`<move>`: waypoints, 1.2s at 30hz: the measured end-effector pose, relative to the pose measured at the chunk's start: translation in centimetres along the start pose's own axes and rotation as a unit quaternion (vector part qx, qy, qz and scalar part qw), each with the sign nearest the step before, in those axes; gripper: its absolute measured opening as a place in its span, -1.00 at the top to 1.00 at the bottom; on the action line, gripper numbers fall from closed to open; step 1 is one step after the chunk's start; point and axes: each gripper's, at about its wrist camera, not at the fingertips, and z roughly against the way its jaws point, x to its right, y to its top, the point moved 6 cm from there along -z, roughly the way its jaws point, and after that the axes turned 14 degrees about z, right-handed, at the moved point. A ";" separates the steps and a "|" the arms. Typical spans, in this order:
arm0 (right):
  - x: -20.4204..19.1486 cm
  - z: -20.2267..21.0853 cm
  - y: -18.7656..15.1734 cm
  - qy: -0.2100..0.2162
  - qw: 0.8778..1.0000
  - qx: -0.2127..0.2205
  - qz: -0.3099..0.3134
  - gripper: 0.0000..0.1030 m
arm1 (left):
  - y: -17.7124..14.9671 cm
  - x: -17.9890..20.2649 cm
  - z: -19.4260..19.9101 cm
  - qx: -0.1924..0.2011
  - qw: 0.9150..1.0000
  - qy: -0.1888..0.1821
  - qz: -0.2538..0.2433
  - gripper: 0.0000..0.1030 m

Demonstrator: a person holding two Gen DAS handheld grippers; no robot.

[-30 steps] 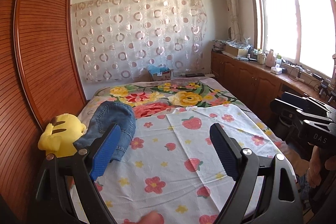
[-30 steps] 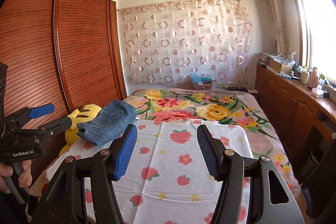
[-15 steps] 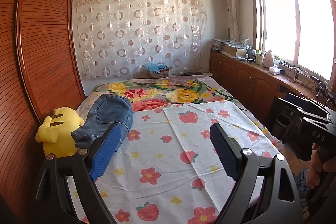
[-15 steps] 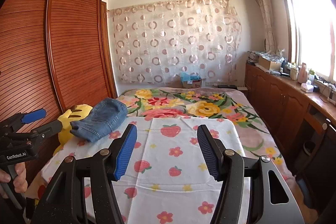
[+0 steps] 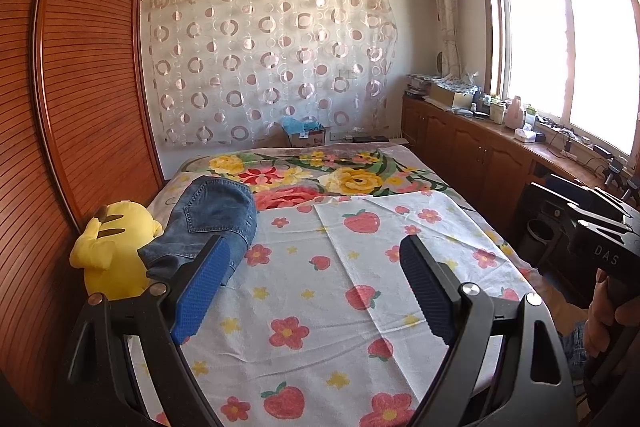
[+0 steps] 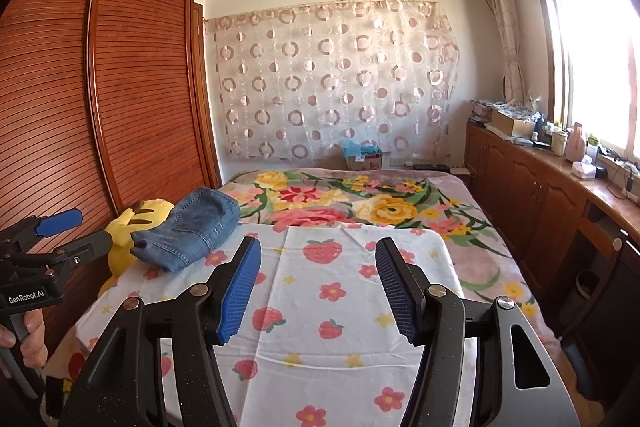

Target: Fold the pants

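Note:
Folded blue denim pants [image 5: 208, 223] lie at the left edge of the bed, partly resting on a yellow plush toy [image 5: 110, 251]; they also show in the right wrist view [image 6: 196, 227]. My left gripper [image 5: 316, 259] is open and empty, held above the near part of the bed, right of the pants. My right gripper [image 6: 318, 259] is open and empty, above the strawberry sheet [image 6: 332, 307]. The left gripper also shows at the left edge of the right wrist view [image 6: 52, 227].
The bed carries a white strawberry-and-flower sheet [image 5: 320, 307] over a floral blanket [image 5: 328, 175]. A wooden wardrobe [image 5: 80, 87] stands along the left. Low cabinets [image 5: 472, 151] with clutter run under the window on the right. A cardboard box [image 5: 306, 135] sits behind the bed.
Both grippers have drawn back and risen from the bed, so more of the sheet's near part shows. The pants have not moved. Both grippers stay open.

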 end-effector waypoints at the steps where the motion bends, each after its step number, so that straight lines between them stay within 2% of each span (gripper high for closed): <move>1: 0.0 0.0 0.0 0.000 1.000 0.000 0.000 -0.20 | 0.0 0.0 0.1 -0.001 1.000 -0.001 0.000 -0.70; 36: -0.1 0.6 -0.1 0.003 1.000 0.001 -0.002 -0.20 | 0.3 -0.1 0.0 0.000 1.000 0.001 0.001 -0.70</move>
